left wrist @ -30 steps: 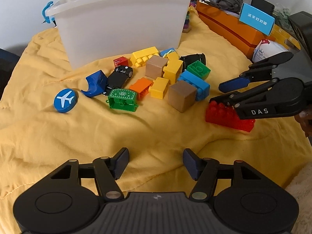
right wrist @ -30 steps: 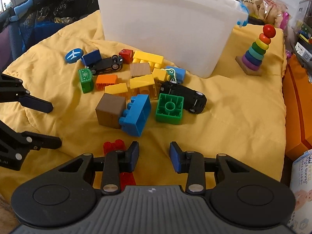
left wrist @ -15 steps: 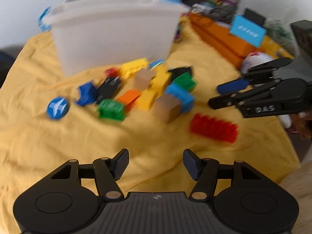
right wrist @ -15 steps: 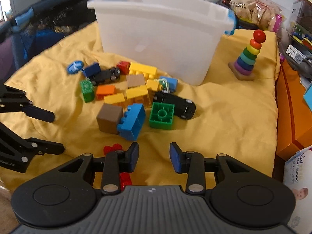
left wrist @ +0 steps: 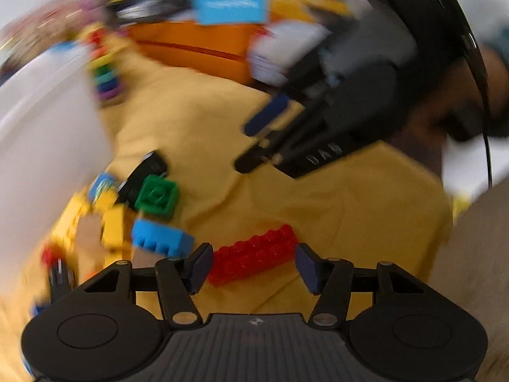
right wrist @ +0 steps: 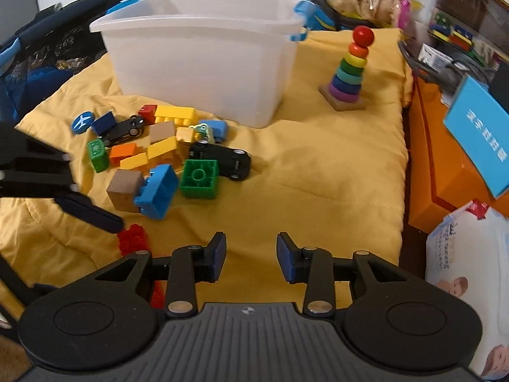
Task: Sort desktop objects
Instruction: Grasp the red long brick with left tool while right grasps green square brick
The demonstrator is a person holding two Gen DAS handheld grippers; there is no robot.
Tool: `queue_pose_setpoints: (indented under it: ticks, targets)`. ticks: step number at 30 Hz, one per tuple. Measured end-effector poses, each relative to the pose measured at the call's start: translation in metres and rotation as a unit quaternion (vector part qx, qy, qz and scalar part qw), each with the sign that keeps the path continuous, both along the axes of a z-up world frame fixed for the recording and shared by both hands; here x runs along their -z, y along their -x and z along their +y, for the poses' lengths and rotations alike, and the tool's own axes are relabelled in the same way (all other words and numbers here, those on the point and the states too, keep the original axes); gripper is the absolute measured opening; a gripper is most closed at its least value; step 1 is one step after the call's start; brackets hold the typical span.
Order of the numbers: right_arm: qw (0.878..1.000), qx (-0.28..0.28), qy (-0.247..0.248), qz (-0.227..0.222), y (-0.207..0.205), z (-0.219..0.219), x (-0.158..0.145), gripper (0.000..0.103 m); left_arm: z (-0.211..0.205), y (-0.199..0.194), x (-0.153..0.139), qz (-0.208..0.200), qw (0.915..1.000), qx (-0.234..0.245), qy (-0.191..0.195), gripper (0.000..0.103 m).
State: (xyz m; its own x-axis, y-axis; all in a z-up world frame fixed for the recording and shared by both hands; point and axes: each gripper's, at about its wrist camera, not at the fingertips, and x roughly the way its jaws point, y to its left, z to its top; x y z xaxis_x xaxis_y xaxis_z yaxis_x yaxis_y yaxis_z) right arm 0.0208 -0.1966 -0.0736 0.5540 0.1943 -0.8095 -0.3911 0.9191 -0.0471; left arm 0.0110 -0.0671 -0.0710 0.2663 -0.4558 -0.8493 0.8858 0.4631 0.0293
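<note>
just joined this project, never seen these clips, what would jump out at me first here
A bright heap of toy blocks and cars on a yellow blanket, just in front of a big white plastic bin. A rainbow ring stacker stands to the bin's right. The left gripper is closing, a long red brick between its fingers.

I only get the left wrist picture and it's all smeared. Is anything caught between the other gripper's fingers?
Observer: No. The right gripper has only bare yellow blanket between its fingers.
Operator: What's the rainbow smear at my top left?
Observer: A ring-stacking tower, upright, with a red ball on top.
Operator: And the white blur beside it?
Observer: A clear plastic bin; the part of its inside that shows looks empty.
Operator: Any round toy among the blocks?
Observer: A blue disc with a white airplane, at the far left of the pile.
</note>
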Motion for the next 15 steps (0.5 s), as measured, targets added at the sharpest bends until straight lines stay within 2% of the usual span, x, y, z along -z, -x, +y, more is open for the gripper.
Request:
queue_pose_setpoints:
  ticks: [4, 5, 8, 11, 13, 15]
  targets:
    - [1.000, -0.001, -0.004, 0.000, 0.001, -0.003, 0.000, 0.040, -0.014, -0.007, 0.005, -0.012, 0.9959, 0.080, -0.039, 0.058]
    - [1.000, -0.001, -0.006, 0.000, 0.002, -0.004, 0.000, 0.041, -0.019, -0.008, 0.008, -0.015, 0.9944, 0.093, -0.048, 0.054]
    - [1.000, -0.003, -0.013, 0.003, 0.006, -0.004, 0.001, 0.042, -0.024, -0.008, 0.018, -0.002, 0.9927, 0.103, -0.062, 0.053]
    - [1.000, -0.009, -0.017, 0.005, 0.008, -0.004, 0.002, 0.043, -0.022, -0.003, 0.018, -0.006, 0.9950, 0.083, -0.055, 0.040]
    - [1.000, -0.011, -0.020, 0.001, 0.009, -0.006, 0.001, 0.043, -0.014, 0.002, 0.017, -0.010, 0.9986, 0.024, -0.045, 0.035]
    - [1.000, -0.017, -0.023, -0.002, 0.007, -0.005, 0.001, 0.043, 0.000, 0.011, 0.013, -0.018, 0.9984, -0.045, -0.029, 0.030]
